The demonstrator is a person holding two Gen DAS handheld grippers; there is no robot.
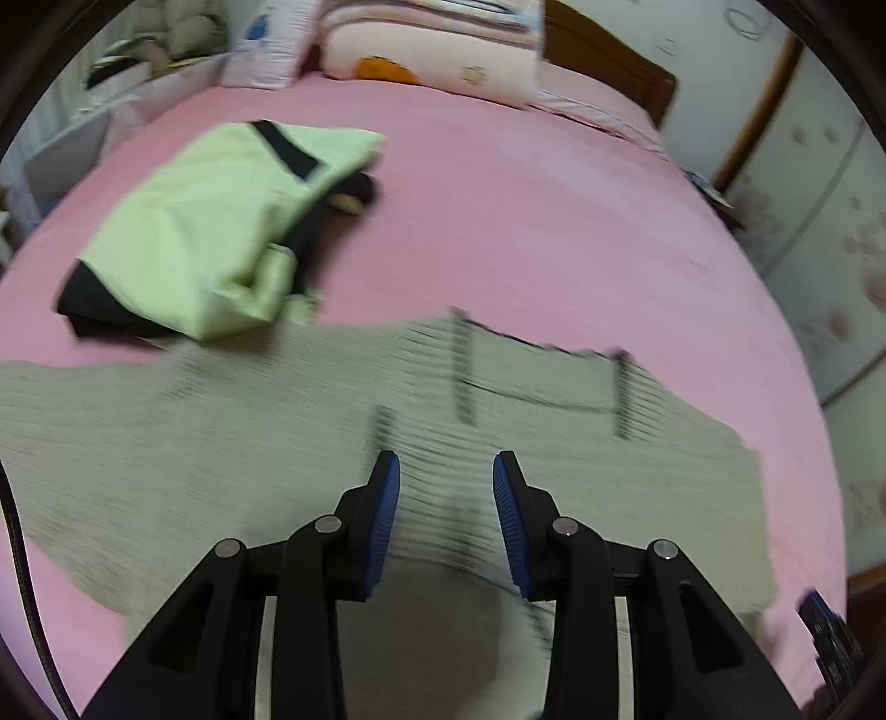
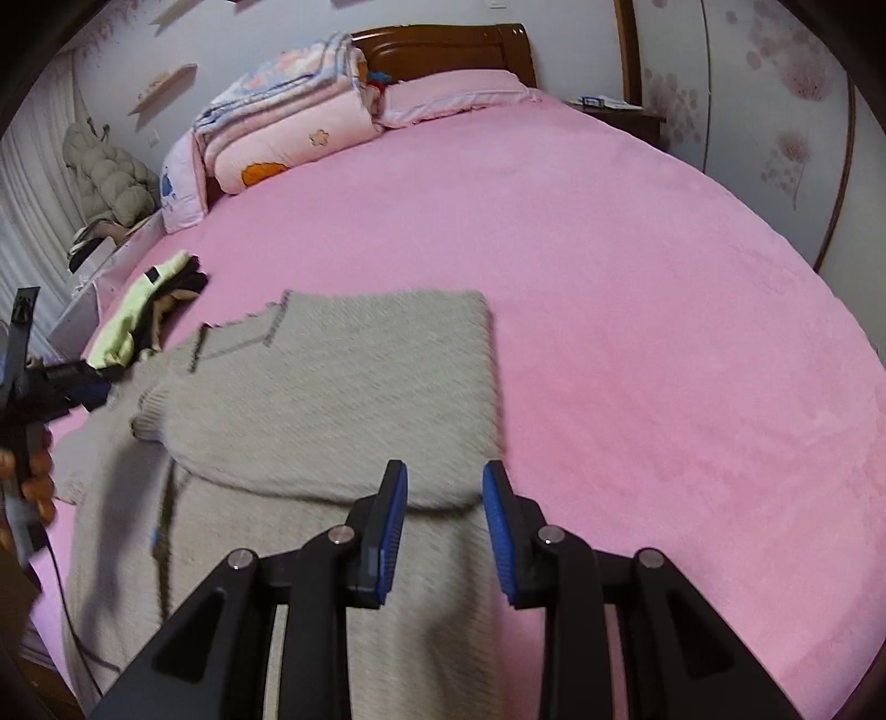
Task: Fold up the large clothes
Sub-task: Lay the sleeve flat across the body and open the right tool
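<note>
Grey sweater (image 2: 332,387) lies on the pink bed (image 2: 637,332), one sleeve folded across. Left hand-held gripper (image 1: 446,498) and right hand-held gripper (image 2: 444,509): wide, empty. Green garment pile (image 1: 221,221) lies beside the collar.

Pink bed (image 2: 637,310): grey sweater (image 2: 343,376) flat, green-black clothes (image 1: 221,221) beside it, quilts (image 2: 288,127) and pillow (image 2: 454,94) at headboard.

Home bedroom, pink bed (image 2: 637,310), wooden headboard (image 2: 443,47), folded quilts (image 2: 282,127)
</note>
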